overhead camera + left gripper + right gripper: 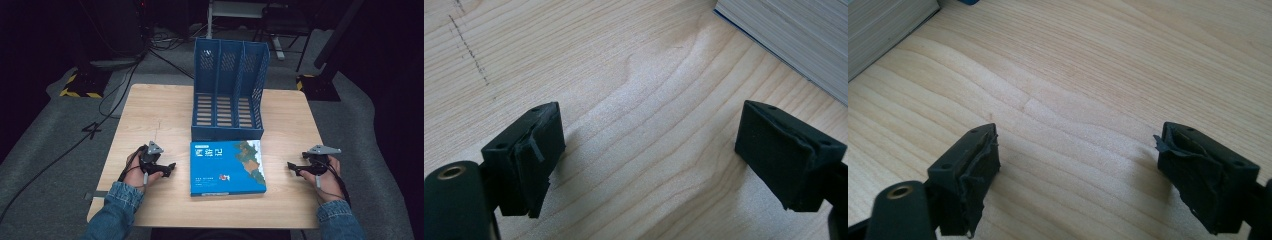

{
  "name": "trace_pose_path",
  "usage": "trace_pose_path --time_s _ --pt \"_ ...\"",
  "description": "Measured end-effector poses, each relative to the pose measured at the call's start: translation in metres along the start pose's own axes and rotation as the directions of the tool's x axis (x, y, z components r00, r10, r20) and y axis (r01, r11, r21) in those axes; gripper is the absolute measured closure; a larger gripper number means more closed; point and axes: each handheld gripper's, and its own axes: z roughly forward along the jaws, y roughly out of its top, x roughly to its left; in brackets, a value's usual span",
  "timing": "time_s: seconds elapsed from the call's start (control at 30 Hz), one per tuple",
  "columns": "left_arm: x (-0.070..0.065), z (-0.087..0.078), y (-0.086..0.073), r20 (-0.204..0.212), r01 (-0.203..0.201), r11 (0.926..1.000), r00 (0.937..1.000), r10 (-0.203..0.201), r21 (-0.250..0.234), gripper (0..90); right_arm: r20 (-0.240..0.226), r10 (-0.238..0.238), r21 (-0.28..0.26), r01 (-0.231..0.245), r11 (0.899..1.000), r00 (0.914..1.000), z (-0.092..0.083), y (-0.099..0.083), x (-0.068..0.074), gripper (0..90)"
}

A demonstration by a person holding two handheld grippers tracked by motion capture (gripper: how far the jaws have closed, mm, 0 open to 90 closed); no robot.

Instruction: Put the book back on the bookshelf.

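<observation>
A blue book [227,167] is laid flat at the table [150,110] centre, just in front of a blue file rack [229,90]. The left gripper [169,169] and right gripper [292,167] are held either side, jaws spread wide, nothing gripped.

A book [227,167] lies on the table [150,115] before the file rack [229,90].

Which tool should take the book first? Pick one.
Left, marginally. The left tool lies closer to the flat blue book than the right tool, and the book's page edge sits just beyond its open jaws.
</observation>
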Motion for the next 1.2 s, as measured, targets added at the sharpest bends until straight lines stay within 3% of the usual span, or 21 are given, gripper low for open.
trace_pose_path --time_s 0.1,0.2,0.33,0.37,0.43,0.7,1.0,1.03,1.13,1.2 --pt "0.0 -0.002 0.0 0.013 -0.001 1.0 0.9999 0.001 -0.002 17.7 -0.005 -0.012 0.003 0.012 1.0 0.9999 0.0 0.0 0.0 15.7" --pt "0.002 -0.004 0.001 0.011 -0.015 0.9999 0.9998 0.015 0.0 29.3 -0.003 -0.01 0.003 0.01 1.0 0.9999 0.0 0.0 0.0 15.8" --pt "0.001 -0.013 0.009 0.0 -0.002 0.9995 1.0 0.002 -0.032 31.5 -0.002 -0.009 0.003 0.009 1.0 1.0 0.0 0.0 0.0 15.8" --pt "-0.003 -0.022 0.016 0.027 0.021 0.9975 0.9995 -0.02 -0.067 32.1 -0.002 -0.009 0.003 0.009 1.0 1.0 0.0 0.0 0.0 15.8" --pt "-0.008 -0.029 0.024 0.049 0.02 0.9953 0.9987 -0.015 -0.095 33.3 -0.002 -0.009 0.003 0.009 1.0 1.0 0.0 0.0 0.0 15.8" --pt "-0.028 -0.041 0.038 0.095 -0.001 0.9935 0.9954 0.012 -0.114 33.6 -0.002 -0.009 0.003 0.009 1.0 1.0 0.0 0.0 0.0 15.8" --pt "-0.056 -0.034 0.044 0.219 -0.014 0.9917 0.9748 0.042 -0.127 30.9 -0.002 -0.008 0.004 0.008 1.0 1.0 0.0 0.0 0.001 15.8" --pt "-0.058 -0.03 0.044 0.223 0.01 0.9918 0.9747 0.019 -0.128 28.9 -0.001 -0.008 0.004 0.008 1.0 1.0 0.0 0.0 0.001 15.3" --pt "-0.06 -0.019 0.043 0.203 0.017 0.994 0.9791 0.005 -0.108 27.2 0.005 -0.002 0.006 0.002 1.0 1.0 0.001 0.0 0.001 14.6" --pt "-0.06 -0.014 0.043 0.221 0.032 0.995 0.9752 -0.01 -0.094 27.2 0.004 -0.002 0.006 0.002 1.0 1.0 0.001 0.0 0.001 14.6"
